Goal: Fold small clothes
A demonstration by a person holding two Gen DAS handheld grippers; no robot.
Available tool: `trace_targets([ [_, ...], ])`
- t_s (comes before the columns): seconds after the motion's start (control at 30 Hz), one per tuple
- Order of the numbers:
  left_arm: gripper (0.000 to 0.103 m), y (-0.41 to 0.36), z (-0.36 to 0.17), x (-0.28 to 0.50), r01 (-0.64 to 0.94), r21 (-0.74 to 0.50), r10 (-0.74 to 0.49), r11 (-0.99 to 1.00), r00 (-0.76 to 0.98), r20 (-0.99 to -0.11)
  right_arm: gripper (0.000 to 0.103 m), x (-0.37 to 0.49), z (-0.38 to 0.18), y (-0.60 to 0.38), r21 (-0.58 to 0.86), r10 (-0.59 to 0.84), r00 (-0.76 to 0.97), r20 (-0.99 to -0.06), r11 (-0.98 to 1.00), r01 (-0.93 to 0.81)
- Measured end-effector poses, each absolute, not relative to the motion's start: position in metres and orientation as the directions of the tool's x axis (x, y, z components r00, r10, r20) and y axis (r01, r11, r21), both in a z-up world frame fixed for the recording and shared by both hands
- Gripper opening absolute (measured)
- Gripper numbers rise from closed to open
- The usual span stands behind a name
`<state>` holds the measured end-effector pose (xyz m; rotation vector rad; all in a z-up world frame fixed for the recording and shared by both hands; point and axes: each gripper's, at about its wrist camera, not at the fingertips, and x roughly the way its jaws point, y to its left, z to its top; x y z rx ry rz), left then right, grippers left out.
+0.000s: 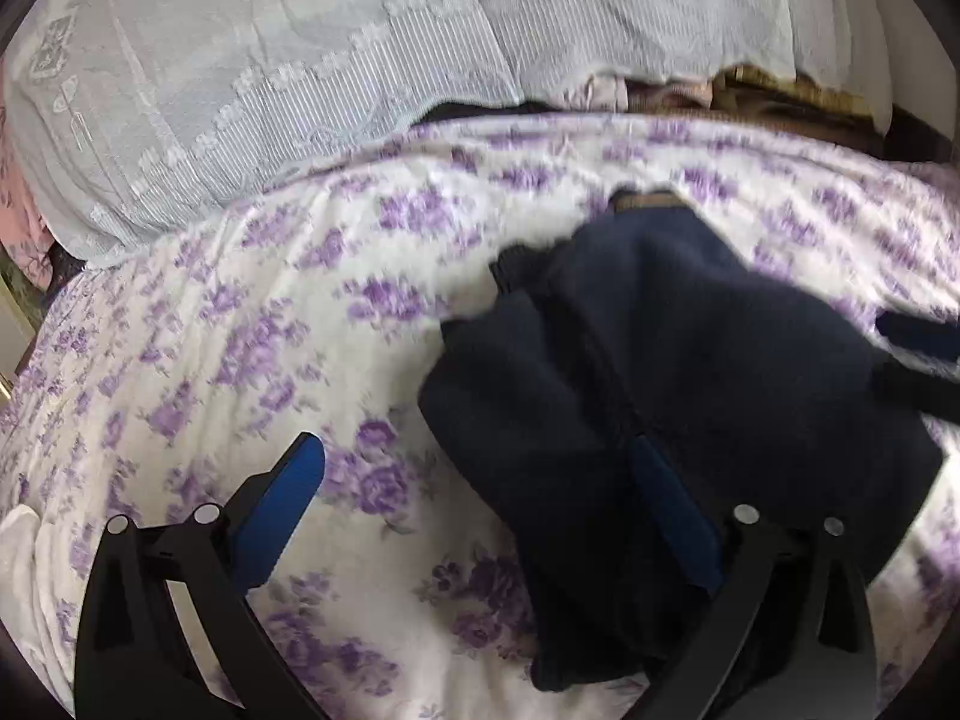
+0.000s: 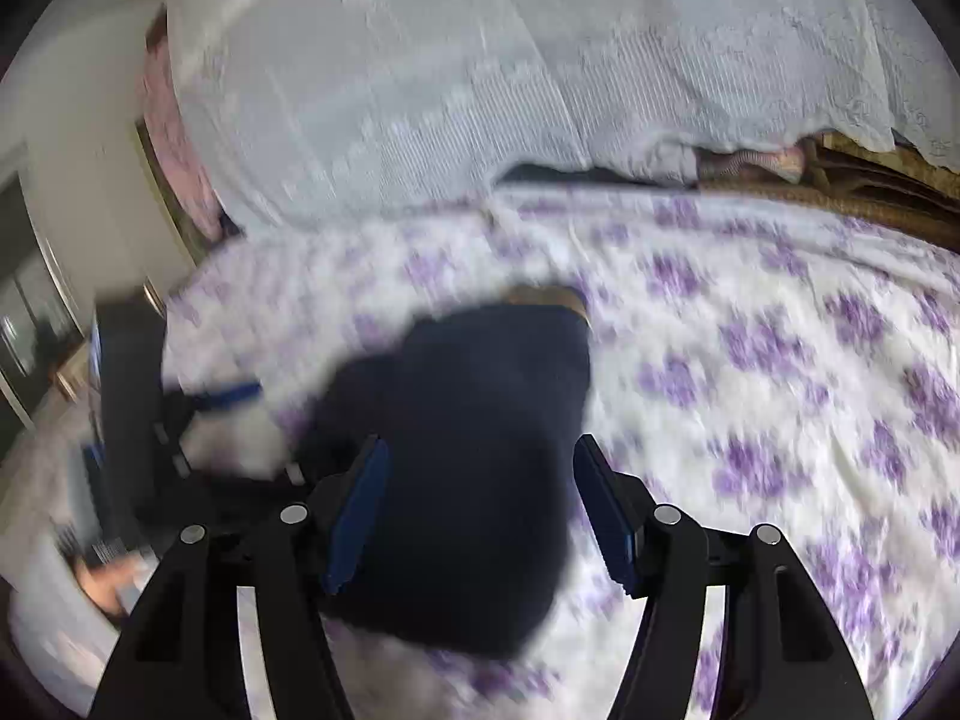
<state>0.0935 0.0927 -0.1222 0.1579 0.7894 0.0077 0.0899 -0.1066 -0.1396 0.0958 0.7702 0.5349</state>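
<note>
Navy garment (image 1: pixel 690 396) lying bunched on floral sheet (image 1: pixel 252 360), mid-bed, w/ a tan label edge at its far end; pale lace cover (image 1: pixel 270 90) heaped behind. L gripper (image 1: pixel 480 516) sitting at garment's near-left edge, jaws wide: left pad over bare sheet, right pad against/over the cloth, nothing pinched. R gripper (image 2: pixel 480 516) hovering above garment (image 2: pixel 468 420), jaws standing fairly wide, cloth showing between the pads but pads not pressing on it – not gripping. R view badly blurred, so can't tell if tips are touching fabric. Judging step: getting both grippers onto the near edge for the next fold. To do well: pinching only top layer at near corners, not the sheet beneath; grabbing the two points level w/ each other so fold line is coming out straight; lifting low and carrying toward label end, keeping cloth taut btw grippers. Risk: thick knit slipping, or sheet getting snagged along w/ it
</note>
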Motion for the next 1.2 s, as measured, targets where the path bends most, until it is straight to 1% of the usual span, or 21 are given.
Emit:
trace_targets([
  [0.03, 0.099, 0.095, -0.125, 0.094, 0.048, 0.125, 0.055, 0.991, 0.702, -0.71, 0.068, 0.094, -0.154, -0.11, 0.328, 0.521, 0.565, -0.64, 0.85, -0.412],
  [0.1, 0.099, 0.096, -0.128, 0.096, 0.046, 0.119, 0.053, 0.992, 0.696, -0.716, 0.072, 0.11, -0.173, -0.126, 0.521, 0.632, 0.481, -0.608, 0.774, -0.359],
  [0.13, 0.099, 0.096, -0.128, 0.095, 0.046, 0.117, 0.051, 0.992, 0.704, -0.708, 0.072, 0.114, -0.175, -0.13, 0.548, 0.651, 0.466, -0.599, 0.758, -0.355],
  [0.23, 0.099, 0.093, -0.129, 0.094, 0.045, 0.136, 0.064, 0.99, 0.71, -0.702, 0.072, 0.11, -0.174, -0.126, 0.513, 0.633, 0.487, -0.601, 0.774, -0.372],
  [0.37, 0.099, 0.092, -0.129, 0.094, 0.047, 0.131, 0.06, 0.99, 0.71, -0.702, 0.073, 0.11, -0.175, -0.128, 0.532, 0.646, 0.483, -0.591, 0.762, -0.369],
  [0.43, 0.099, 0.093, -0.129, 0.094, 0.046, 0.133, 0.061, 0.99, 0.71, -0.701, 0.073, 0.104, -0.172, -0.127, 0.517, 0.635, 0.499, -0.59, 0.772, -0.371],
  [0.53, 0.099, 0.093, -0.129, 0.094, 0.045, 0.128, 0.059, 0.991, 0.71, -0.702, 0.073, 0.092, -0.158, -0.128, 0.449, 0.594, 0.553, -0.584, 0.804, -0.39],
  [0.6, 0.099, 0.094, -0.128, 0.094, 0.045, 0.126, 0.057, 0.991, 0.709, -0.703, 0.072, 0.089, -0.143, -0.127, 0.383, 0.556, 0.611, -0.564, 0.831, -0.403],
  [0.67, 0.099, 0.094, -0.128, 0.094, 0.044, 0.128, 0.059, 0.991, 0.709, -0.702, 0.068, 0.089, -0.134, -0.128, 0.354, 0.535, 0.646, -0.544, 0.845, -0.401],
  [0.73, 0.099, 0.094, -0.128, 0.094, 0.044, 0.127, 0.058, 0.991, 0.709, -0.703, 0.061, 0.094, -0.131, -0.127, 0.359, 0.538, 0.646, -0.542, 0.843, -0.401],
  [0.8, 0.099, 0.094, -0.129, 0.094, 0.044, 0.126, 0.058, 0.991, 0.709, -0.703, 0.057, 0.102, -0.136, -0.123, 0.352, 0.525, 0.631, -0.571, 0.851, -0.389],
  [0.87, 0.099, 0.094, -0.129, 0.094, 0.044, 0.128, 0.059, 0.991, 0.708, -0.703, 0.058, 0.109, -0.152, -0.12, 0.367, 0.534, 0.599, -0.597, 0.845, -0.388],
  [0.93, 0.099, 0.094, -0.128, 0.094, 0.045, 0.131, 0.061, 0.99, 0.711, -0.701, 0.065, 0.12, -0.164, -0.131, 0.484, 0.598, 0.553, -0.58, 0.799, -0.357],
  [1.0, 0.099, 0.094, -0.128, 0.094, 0.047, 0.13, 0.058, 0.99, 0.711, -0.7, 0.068, 0.124, -0.172, -0.138, 0.551, 0.64, 0.521, -0.565, 0.763, -0.339],
  [1.07, 0.099, 0.095, -0.129, 0.094, 0.048, 0.124, 0.054, 0.991, 0.71, -0.702, 0.068, 0.122, -0.172, -0.137, 0.553, 0.641, 0.524, -0.562, 0.761, -0.339],
  [1.2, 0.099, 0.097, -0.122, 0.092, 0.065, 0.108, 0.029, 0.992, 0.714, -0.7, 0.068, 0.112, -0.16, -0.134, 0.5, 0.592, 0.57, -0.569, 0.8, -0.331],
])
